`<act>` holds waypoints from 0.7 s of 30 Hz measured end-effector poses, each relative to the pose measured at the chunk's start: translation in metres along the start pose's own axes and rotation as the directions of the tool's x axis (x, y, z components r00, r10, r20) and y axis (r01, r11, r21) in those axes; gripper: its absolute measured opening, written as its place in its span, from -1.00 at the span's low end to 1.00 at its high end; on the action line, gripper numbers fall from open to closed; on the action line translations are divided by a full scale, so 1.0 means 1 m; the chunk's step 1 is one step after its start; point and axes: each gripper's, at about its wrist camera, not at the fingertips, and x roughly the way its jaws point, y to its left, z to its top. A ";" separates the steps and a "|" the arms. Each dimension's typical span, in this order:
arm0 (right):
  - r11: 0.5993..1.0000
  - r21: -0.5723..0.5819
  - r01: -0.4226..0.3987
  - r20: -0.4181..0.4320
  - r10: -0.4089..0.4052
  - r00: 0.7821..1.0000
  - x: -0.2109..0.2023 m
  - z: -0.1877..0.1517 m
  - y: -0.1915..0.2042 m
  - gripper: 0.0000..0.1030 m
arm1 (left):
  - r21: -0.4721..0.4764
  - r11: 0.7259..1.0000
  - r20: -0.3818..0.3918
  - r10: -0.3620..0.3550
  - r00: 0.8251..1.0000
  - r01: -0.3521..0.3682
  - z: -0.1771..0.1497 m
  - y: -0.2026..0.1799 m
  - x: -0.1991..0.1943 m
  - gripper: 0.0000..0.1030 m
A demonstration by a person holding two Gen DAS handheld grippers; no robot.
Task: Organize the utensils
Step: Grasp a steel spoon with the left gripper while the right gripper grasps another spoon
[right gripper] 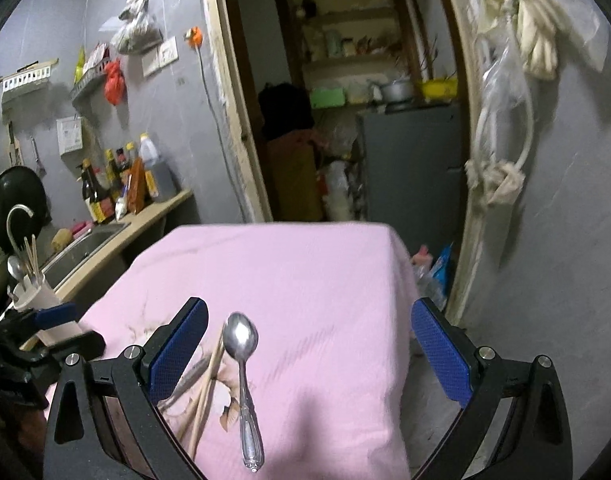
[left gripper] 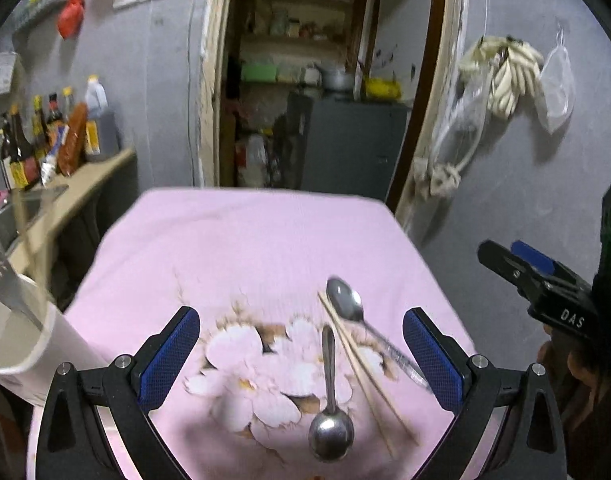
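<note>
On the pink flowered cloth [left gripper: 241, 248] lie two metal spoons and a pair of wooden chopsticks [left gripper: 365, 372]. One spoon [left gripper: 330, 408] has its bowl nearest me; the other spoon [left gripper: 359, 320] lies right of the chopsticks. My left gripper [left gripper: 301, 356] is open above them, holding nothing. My right gripper [right gripper: 309, 348] is open and empty over the cloth's right part, with a spoon [right gripper: 243, 376] and the chopsticks [right gripper: 203, 396] between and beside its fingers. It shows at the right in the left wrist view [left gripper: 517, 268]. A white utensil holder [left gripper: 29, 344] stands at the left with a spatula [left gripper: 3, 276] in it.
A counter [right gripper: 145, 216] with sauce bottles [right gripper: 105, 188] and a sink [right gripper: 81, 244] runs along the left wall. Behind the table is a doorway [right gripper: 345, 120] with shelves and a grey cabinet. Cloths and bags [right gripper: 525, 24] hang on the right wall. The holder [right gripper: 37, 296] carries chopsticks and a spoon.
</note>
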 end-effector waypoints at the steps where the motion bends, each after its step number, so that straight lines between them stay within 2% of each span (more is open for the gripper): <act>1: 1.000 0.005 -0.007 -0.014 0.007 1.000 0.006 -0.003 -0.001 0.94 | 0.006 1.000 -0.017 0.000 1.000 0.000 -0.004 -0.001 0.007 0.98; 4: 0.999 0.024 -0.039 -0.055 0.040 0.998 0.023 -0.014 -0.002 0.93 | 0.011 1.000 -0.073 -0.012 0.997 0.013 -0.014 -0.003 0.023 0.78; 7: 0.998 0.036 -0.058 -0.093 0.061 0.994 0.038 -0.025 -0.001 0.90 | -0.003 0.999 -0.147 -0.035 0.989 0.035 -0.022 -0.002 0.040 0.47; 8: 0.997 0.037 -0.065 -0.106 0.069 0.992 0.042 -0.028 0.000 0.85 | -0.013 0.999 -0.172 -0.053 0.984 0.052 -0.024 0.000 0.045 0.32; 9: 0.997 0.034 -0.074 -0.120 0.078 0.990 0.046 -0.031 0.002 0.81 | -0.027 0.997 -0.200 -0.079 0.977 0.075 -0.025 0.001 0.051 0.09; 11: 0.996 0.024 -0.089 -0.147 0.092 0.985 0.054 -0.035 0.006 0.58 | -0.062 0.991 -0.253 -0.129 0.959 0.117 -0.030 0.004 0.062 -0.16; 16: 0.992 0.005 -0.126 -0.207 0.124 0.970 0.069 -0.040 0.014 0.19 | -0.087 0.984 -0.314 -0.173 0.933 0.154 -0.038 0.004 0.076 -0.46; 20: 0.987 0.001 -0.158 -0.255 0.153 0.955 0.083 -0.043 0.019 -0.21 | -0.079 0.983 -0.326 -0.182 0.928 0.165 -0.041 0.001 0.082 -0.59; 21: 0.985 0.003 -0.172 -0.272 0.166 0.948 0.087 -0.044 0.020 -0.24 | -0.077 0.983 -0.326 -0.184 0.927 0.169 -0.041 0.002 0.083 -0.60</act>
